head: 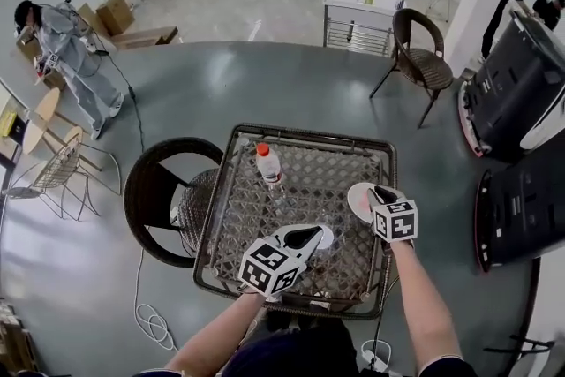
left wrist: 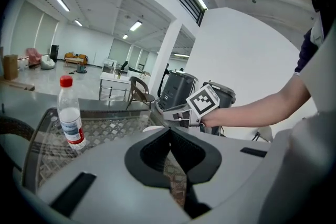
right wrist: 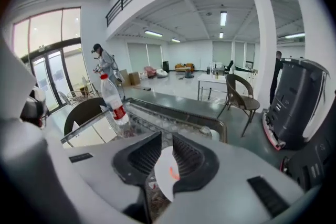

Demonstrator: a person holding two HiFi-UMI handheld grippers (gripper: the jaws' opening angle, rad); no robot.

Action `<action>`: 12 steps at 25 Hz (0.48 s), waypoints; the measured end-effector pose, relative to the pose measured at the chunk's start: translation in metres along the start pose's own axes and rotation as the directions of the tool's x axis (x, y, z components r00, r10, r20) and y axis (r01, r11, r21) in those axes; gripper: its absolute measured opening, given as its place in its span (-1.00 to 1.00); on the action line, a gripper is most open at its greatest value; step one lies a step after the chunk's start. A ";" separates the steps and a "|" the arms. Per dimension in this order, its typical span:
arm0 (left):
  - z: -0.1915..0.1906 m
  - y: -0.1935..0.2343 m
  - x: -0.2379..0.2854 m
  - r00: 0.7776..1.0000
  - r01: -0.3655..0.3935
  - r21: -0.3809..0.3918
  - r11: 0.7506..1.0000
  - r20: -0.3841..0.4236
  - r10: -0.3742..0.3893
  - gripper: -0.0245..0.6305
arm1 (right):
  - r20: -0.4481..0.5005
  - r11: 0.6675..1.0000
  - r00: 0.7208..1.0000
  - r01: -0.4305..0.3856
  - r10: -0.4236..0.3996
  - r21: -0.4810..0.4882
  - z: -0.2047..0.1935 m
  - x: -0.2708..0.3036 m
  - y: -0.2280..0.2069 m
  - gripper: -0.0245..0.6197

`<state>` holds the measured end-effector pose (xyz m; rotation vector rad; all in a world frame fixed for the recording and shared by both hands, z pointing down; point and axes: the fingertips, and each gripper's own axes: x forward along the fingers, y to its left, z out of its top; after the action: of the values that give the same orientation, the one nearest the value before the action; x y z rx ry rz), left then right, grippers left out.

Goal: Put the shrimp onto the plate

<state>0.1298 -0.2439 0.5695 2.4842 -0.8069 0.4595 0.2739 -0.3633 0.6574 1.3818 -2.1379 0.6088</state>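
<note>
My right gripper (head: 380,193) is shut on the rim of a white plate (head: 360,200), held over the right side of the lattice table (head: 265,135). In the right gripper view the plate (right wrist: 164,174) stands edge-on between the jaws of that gripper (right wrist: 165,160), and a small orange-red piece (right wrist: 171,171), apparently the shrimp, lies against it. My left gripper (head: 311,234) hovers near the table's front, jaws shut, nothing visible between them (left wrist: 169,134). A white round thing (head: 327,236) lies by its tips, partly hidden.
A clear water bottle with a red cap (head: 268,165) stands upright at the table's back middle. A dark wicker chair (head: 159,199) sits at the table's left, another chair (head: 422,57) farther back right. Dark bins (head: 516,93) stand to the right.
</note>
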 end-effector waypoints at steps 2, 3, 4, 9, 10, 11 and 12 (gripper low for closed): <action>0.011 -0.005 -0.007 0.999 0.022 0.023 0.999 0.023 -0.023 -0.90 | 0.066 1.000 0.997 -0.031 0.031 -0.004 0.019 -0.022 0.018 -0.70; 0.018 -0.007 -0.010 0.999 0.032 0.036 0.999 0.036 -0.033 -0.90 | 0.095 0.999 0.995 -0.040 0.041 -0.008 0.027 -0.032 0.026 -0.70; 0.024 -0.009 -0.015 0.998 0.039 0.048 0.998 0.049 -0.042 -0.90 | 0.121 0.999 0.991 -0.047 0.048 -0.012 0.034 -0.042 0.033 -0.70; 0.054 -0.020 -0.035 0.991 0.066 0.106 0.992 0.110 -0.078 -0.90 | 0.246 0.997 0.966 -0.079 0.082 -0.019 0.064 -0.094 0.065 -0.83; 0.060 -0.021 -0.039 0.989 0.069 0.116 0.991 0.121 -0.084 -0.90 | 0.272 0.996 0.958 -0.089 0.090 -0.019 0.069 -0.103 0.071 -0.89; 0.065 -0.023 -0.043 0.987 0.073 0.125 0.989 0.133 -0.090 -0.90 | 0.297 0.995 0.949 -0.102 0.102 -0.017 0.074 -0.112 0.077 -0.90; 0.070 -0.026 -0.047 0.985 0.078 0.132 0.988 0.144 -0.097 -0.90 | 0.320 0.993 0.941 -0.117 0.114 -0.012 0.079 -0.121 0.082 -0.90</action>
<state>0.1213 -0.2423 0.4817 2.6857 -0.7428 0.3032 0.2254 -0.2980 0.5124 1.4479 -2.4895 0.4596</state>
